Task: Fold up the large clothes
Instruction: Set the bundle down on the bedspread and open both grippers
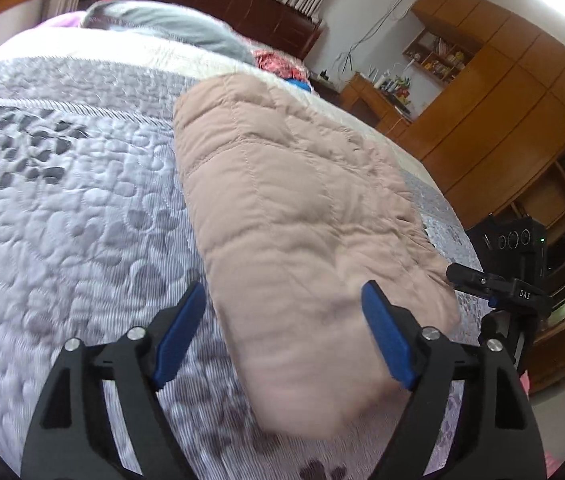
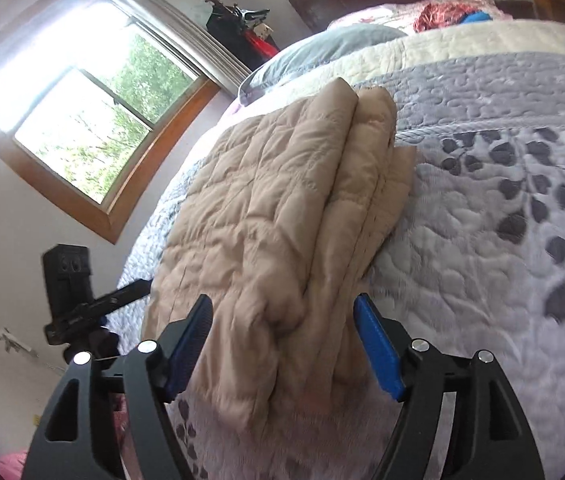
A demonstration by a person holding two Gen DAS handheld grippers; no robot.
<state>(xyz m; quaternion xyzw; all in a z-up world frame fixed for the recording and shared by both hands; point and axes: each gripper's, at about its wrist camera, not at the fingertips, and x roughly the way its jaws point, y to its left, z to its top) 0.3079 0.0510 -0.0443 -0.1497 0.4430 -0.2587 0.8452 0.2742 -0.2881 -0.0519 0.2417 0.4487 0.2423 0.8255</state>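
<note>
A beige quilted padded garment [image 1: 302,208] lies folded into a long stack on the bed's grey leaf-patterned quilt [image 1: 62,200]. My left gripper [image 1: 282,292] is open, its blue pads [image 1: 386,340] straddling the garment's near end from above. In the right wrist view the same garment [image 2: 274,208] shows several stacked folded layers along its right edge. My right gripper [image 2: 282,304] is open, its blue pads [image 2: 378,348] on either side of the garment's near end. I cannot tell whether either gripper touches the fabric.
A black camera on a tripod [image 1: 510,264] stands beside the bed edge; it also shows in the right wrist view [image 2: 70,280]. A grey pillow [image 1: 170,24] and dark headboard [image 1: 242,4] are at the far end. Wooden cabinets [image 1: 502,100] line the wall. A window [image 2: 82,120] is beyond.
</note>
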